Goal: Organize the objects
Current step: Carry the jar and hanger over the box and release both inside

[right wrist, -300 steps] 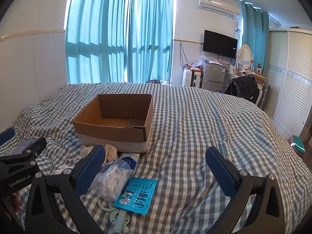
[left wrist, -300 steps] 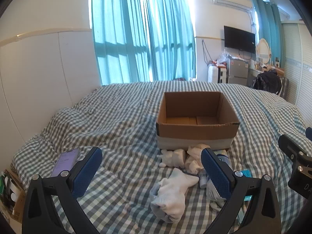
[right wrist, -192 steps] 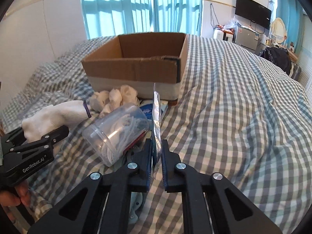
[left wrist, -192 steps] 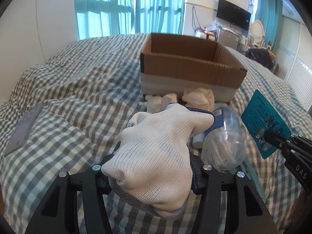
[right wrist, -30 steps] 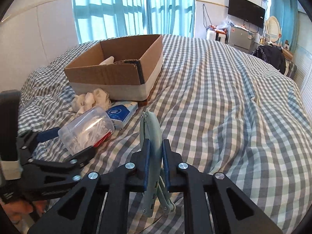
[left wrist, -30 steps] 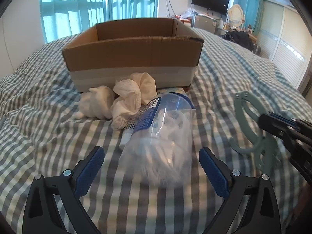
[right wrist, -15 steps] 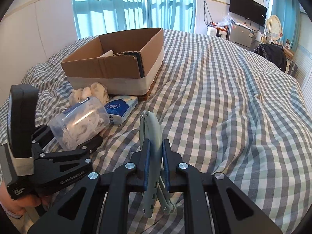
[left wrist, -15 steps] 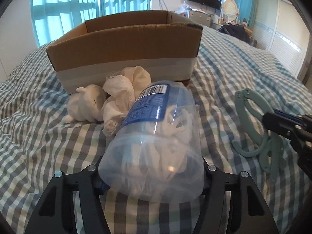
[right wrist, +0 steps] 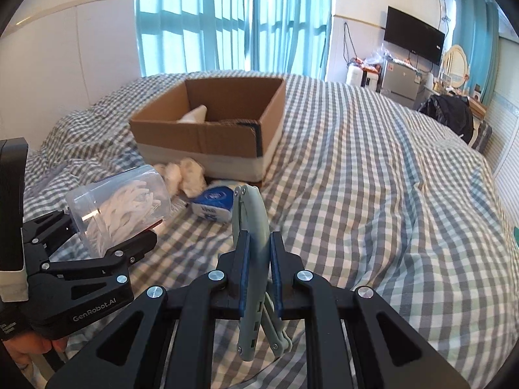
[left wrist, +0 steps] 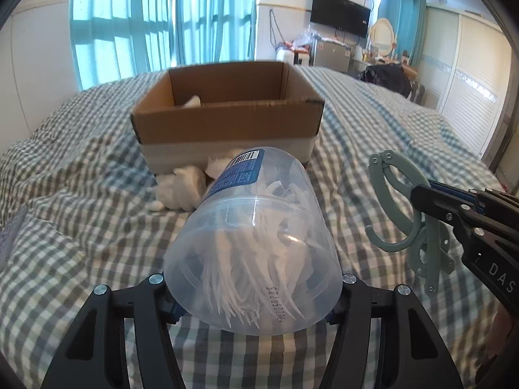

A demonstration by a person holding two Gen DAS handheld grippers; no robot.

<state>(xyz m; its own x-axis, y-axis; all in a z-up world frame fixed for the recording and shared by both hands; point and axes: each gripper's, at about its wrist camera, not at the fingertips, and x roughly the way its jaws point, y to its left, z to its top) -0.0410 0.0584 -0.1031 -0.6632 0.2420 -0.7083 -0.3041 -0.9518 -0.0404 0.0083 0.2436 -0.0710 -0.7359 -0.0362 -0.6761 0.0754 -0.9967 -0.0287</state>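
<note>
**Both grippers loaded, box straight ahead**

While the left gripper [left wrist: 253, 295] has just been closing, it's now got a clear plastic jar [left wrist: 256, 236] of white floss picks clamped between its pads, jar lying on its side with the blue label end pointing away from the gripper. From the right wrist view you can see the same jar [right wrist: 120, 207] held up off the checked bedspread [right wrist: 373, 194], out to the left of the right gripper.

Right gripper [right wrist: 259, 278] is pinched tight on a grey-green folding hanger [right wrist: 251, 227], which sticks up edge-on between its fingers. In the left view that hanger [left wrist: 405, 207] sits off to the right of the jar, clear of it, hook loop up top.

Just past the right gripper's tips and a bit left, a blue-and-white tissue pack [right wrist: 214, 202] lies on the bedspread. Beyond that, some white balled-up socks [right wrist: 185, 175] are bunched right against the front wall of the cardboard box [right wrist: 211, 129]. Box is open on top, sits ahead of both grippers, and something white [right wrist: 194, 115] is already inside near the back left corner.

Way behind all that: teal curtains [right wrist: 227, 19] and a wall TV [right wrist: 413, 42].
</note>
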